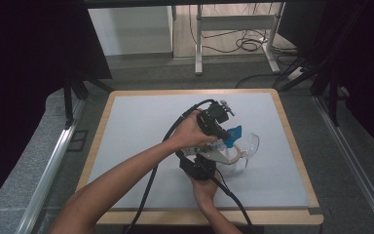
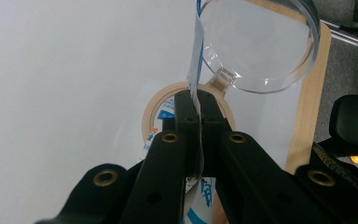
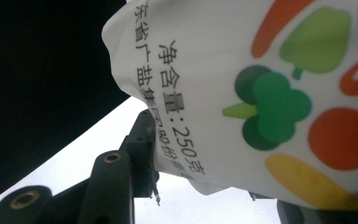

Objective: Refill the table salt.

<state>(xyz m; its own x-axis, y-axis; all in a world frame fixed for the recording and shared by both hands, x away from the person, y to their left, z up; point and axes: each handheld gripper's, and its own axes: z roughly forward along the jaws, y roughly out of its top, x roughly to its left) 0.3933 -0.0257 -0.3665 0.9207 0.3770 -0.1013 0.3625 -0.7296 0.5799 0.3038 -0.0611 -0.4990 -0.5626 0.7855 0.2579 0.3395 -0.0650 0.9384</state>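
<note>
Pinching a thin bag edge (image 2: pixel 195 70) in closed left gripper (image 2: pixel 199 112) jaws, right gripper (image 3: pixel 200 186) gripping printed pouch (image 3: pixel 270 93), tape roll (image 2: pixel 154 108) beneath.

- Two black grippers are seen in the high view, the left gripper (image 1: pixel 222 132) and the right gripper (image 1: pixel 205 165).
- A thick black cable (image 1: pixel 151 183) is trailed from each.
- Both forearms are left bare; no sleeves are worn.
- In the left gripper view, matte black jaws are shown, with brass-coloured ringed holes (image 2: pixel 169 137) set into the linkage arms (image 2: pixel 161 179).
- Silver fittings (image 1: pixel 225 106) are mounted on top of the left gripper.
</note>
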